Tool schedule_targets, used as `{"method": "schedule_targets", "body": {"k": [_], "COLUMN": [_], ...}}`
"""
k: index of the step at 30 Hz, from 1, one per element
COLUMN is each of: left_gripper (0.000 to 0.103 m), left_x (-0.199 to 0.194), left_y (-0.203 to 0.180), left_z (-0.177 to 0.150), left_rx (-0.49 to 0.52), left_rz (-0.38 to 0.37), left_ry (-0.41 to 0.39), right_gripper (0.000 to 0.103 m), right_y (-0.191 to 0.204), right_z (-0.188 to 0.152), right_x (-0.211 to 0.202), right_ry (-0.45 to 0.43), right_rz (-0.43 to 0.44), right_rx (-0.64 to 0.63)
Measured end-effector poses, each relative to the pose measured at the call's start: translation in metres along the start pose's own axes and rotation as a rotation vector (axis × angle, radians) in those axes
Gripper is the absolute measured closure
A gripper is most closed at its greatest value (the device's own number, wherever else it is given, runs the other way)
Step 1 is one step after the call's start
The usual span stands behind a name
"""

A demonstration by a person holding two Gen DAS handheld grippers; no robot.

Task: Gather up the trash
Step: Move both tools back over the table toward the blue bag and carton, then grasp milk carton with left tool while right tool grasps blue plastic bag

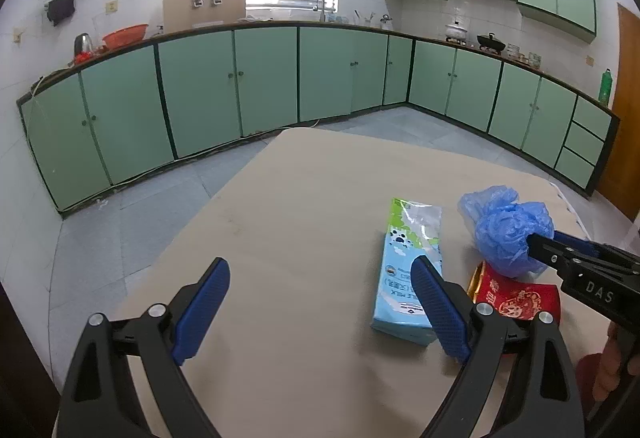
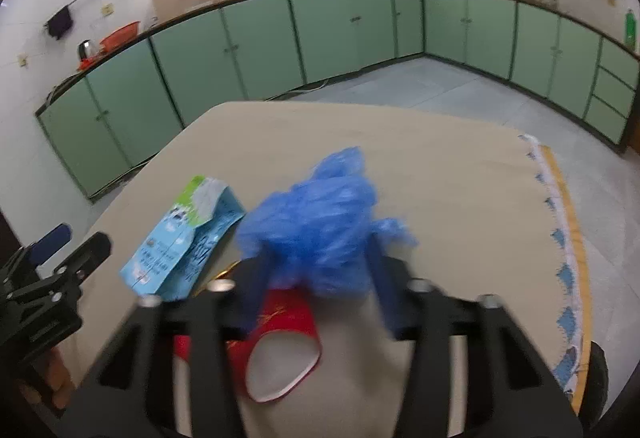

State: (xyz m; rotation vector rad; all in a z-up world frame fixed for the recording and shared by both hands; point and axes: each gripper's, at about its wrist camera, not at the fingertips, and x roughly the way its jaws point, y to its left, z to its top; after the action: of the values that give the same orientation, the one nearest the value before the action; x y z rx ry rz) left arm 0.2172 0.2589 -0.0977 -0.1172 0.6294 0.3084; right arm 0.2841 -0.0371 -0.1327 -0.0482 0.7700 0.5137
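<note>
Clamping a crumpled blue plastic bag [image 2: 316, 226] between its blue fingers, the right gripper [image 2: 320, 278] holds it just above the beige table [image 2: 460, 197], over a flattened red paper cup [image 2: 280, 350]. A light-blue milk carton [image 1: 408, 270] lies flat just left of the cup. The left gripper [image 1: 320, 306] hovers over the table with its jaws wide apart and nothing between them, one finger overlapping the carton.

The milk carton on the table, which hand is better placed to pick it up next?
Left. The left tongs are open and empty, with the milk carton lying right beside one finger. The right tongs are closed around the crumpled blue plastic bag, so they are occupied.
</note>
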Motion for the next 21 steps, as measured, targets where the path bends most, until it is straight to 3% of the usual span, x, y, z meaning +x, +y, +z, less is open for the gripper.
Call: {"method": "schedule_targets", "body": {"k": [3, 5, 11, 18, 21], "left_gripper": [0.013, 0.013, 0.013, 0.013, 0.019], "left_x": [-0.002, -0.002, 0.007, 0.029, 0.038], "left_y": [-0.004, -0.008, -0.024, -0.039, -0.039], "left_z": [0.001, 0.001, 0.001, 0.0, 0.0], "left_rx": [0.004, 0.007, 0.033, 0.058, 0.047], "left_rz": [-0.015, -0.026, -0.066, -0.052, -0.056], "left_ry": [0.003, 0.006, 0.033, 0.09, 0.119], "right_gripper": [0.093, 0.096, 0.098, 0.098, 0.098], "right_y": [0.005, 0.004, -0.005, -0.019, -0.023], "right_z": [-0.002, -0.003, -0.002, -0.001, -0.002], "right_x": [-0.004, -0.009, -0.023, -0.033, -0.033], "right_ry": [0.005, 0.001, -0.019, -0.039, -0.043], "right_rz": [0.016, 0.028, 0.037, 0.025, 0.026], "right_rx": [-0.033, -0.035, -0.011, 0.006, 0.01]}}
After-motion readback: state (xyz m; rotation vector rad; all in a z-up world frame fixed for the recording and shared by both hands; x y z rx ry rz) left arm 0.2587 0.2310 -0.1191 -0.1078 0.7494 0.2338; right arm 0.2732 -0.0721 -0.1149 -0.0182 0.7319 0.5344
